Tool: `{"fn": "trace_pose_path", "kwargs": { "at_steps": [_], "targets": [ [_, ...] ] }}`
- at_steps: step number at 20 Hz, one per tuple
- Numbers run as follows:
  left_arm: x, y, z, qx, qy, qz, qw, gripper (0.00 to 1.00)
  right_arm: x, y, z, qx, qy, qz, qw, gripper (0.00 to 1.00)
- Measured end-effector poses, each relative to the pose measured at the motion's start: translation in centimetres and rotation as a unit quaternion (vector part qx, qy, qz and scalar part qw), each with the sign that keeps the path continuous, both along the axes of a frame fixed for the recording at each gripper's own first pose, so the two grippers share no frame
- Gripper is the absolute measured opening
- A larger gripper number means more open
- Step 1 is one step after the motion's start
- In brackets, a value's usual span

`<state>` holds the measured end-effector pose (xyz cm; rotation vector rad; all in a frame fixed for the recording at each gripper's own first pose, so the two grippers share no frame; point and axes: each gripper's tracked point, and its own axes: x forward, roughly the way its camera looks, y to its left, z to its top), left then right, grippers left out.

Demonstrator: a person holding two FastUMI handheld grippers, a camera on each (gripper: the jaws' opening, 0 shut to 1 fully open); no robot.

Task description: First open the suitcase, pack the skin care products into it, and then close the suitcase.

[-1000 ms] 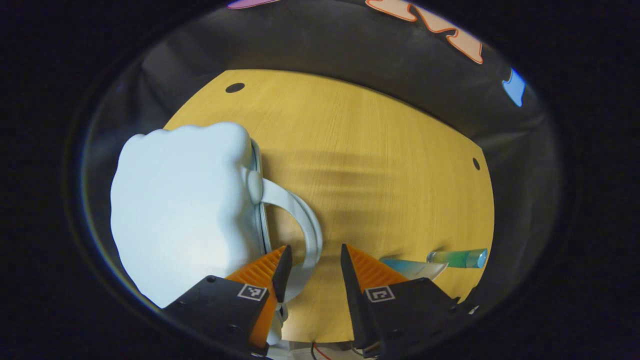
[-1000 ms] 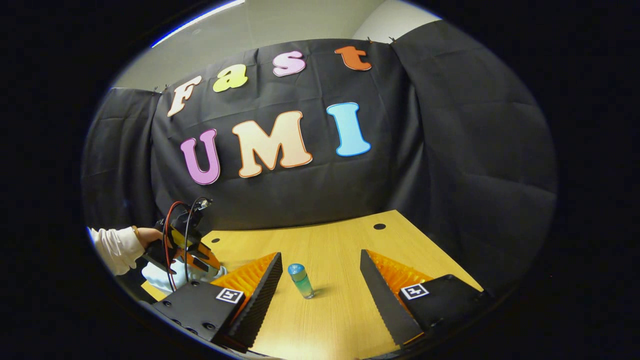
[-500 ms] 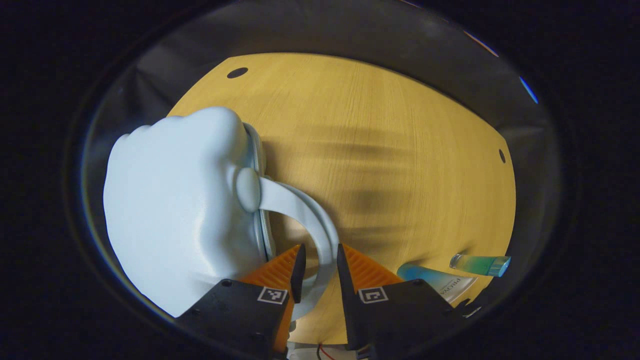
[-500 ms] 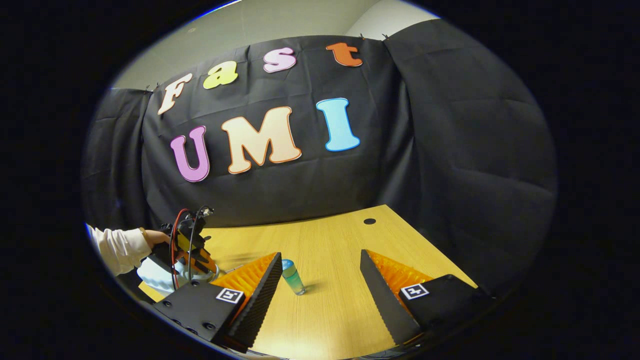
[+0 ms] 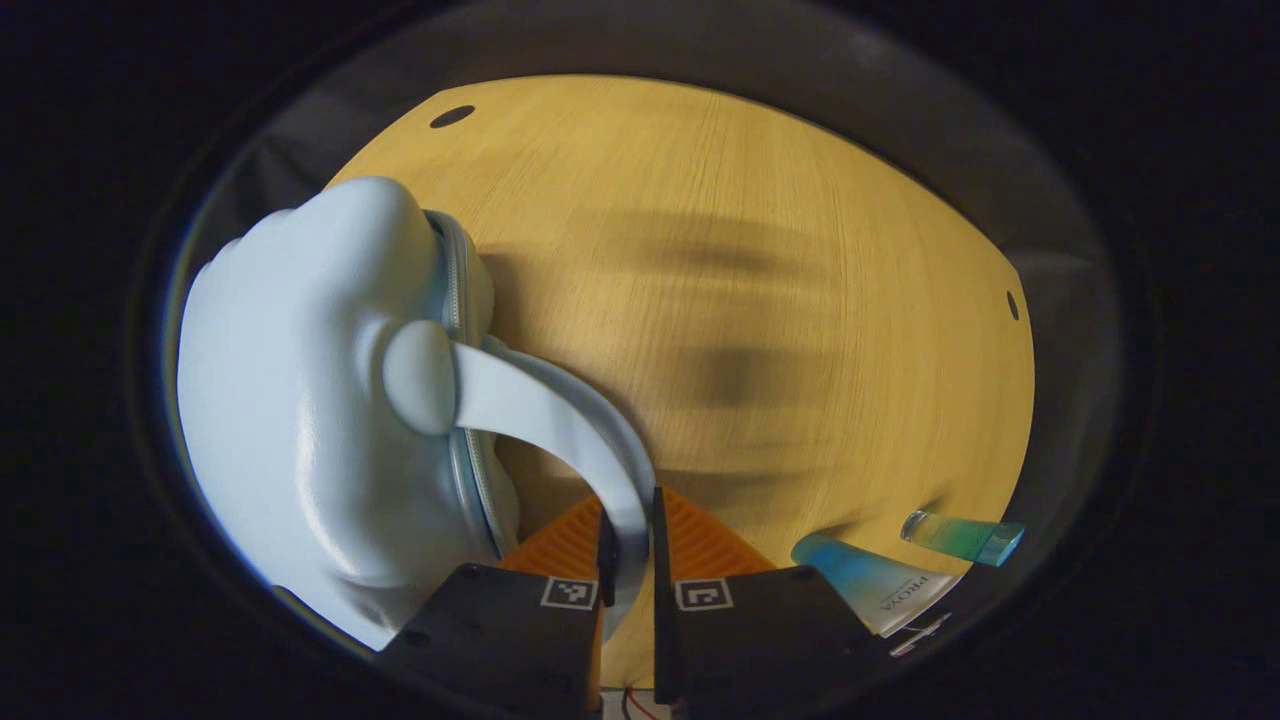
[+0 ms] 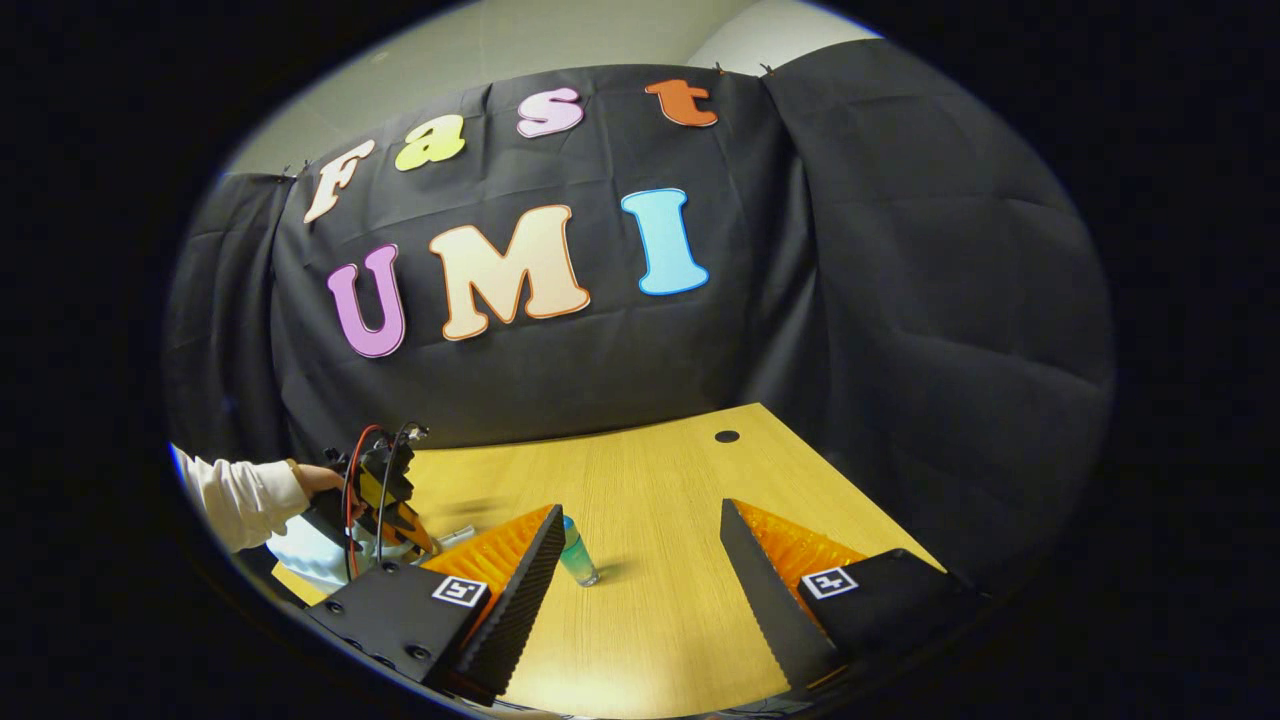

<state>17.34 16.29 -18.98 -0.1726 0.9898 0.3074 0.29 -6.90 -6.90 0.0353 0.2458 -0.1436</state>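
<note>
The left tongs (image 5: pixel 628 545) are clenched on the pale blue handle (image 5: pixel 560 420) of the suitcase (image 5: pixel 310 400), which lies at the worktop's (image 5: pixel 760 260) left edge, its zipper seam facing the middle. To open it well, I would lift along the handle's arc, keeping the grip square so the strap cannot slip. The right tongs (image 6: pixel 640 560) hang released over the near edge, by the small bottle (image 6: pixel 578 552); a tube (image 5: pixel 870 585) lies near.

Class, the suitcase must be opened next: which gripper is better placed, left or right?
Left. The left gripper is shut on the suitcase's handle, while the right gripper hangs open over the table, apart from the case.
</note>
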Motion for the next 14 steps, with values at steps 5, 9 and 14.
{"fn": "trace_pose_path", "kwargs": {
  "at_steps": [5,9,14],
  "targets": [
    [0.3,-0.5,0.8,-0.021,-0.029,-0.004,0.999,0.03,0.0,0.1,0.2,-0.001,0.0,0.008,1.0,0.98],
    [-0.1,-1.2,2.9,-0.036,-0.063,-0.013,0.997,0.05,0.0,0.3,0.2,-0.002,-0.001,0.016,1.0,0.95],
    [-1.8,-1.9,6.9,-0.041,-0.098,-0.037,0.994,0.05,0.0,0.6,0.4,0.0,-0.007,0.031,1.0,0.98]
  ]
}}
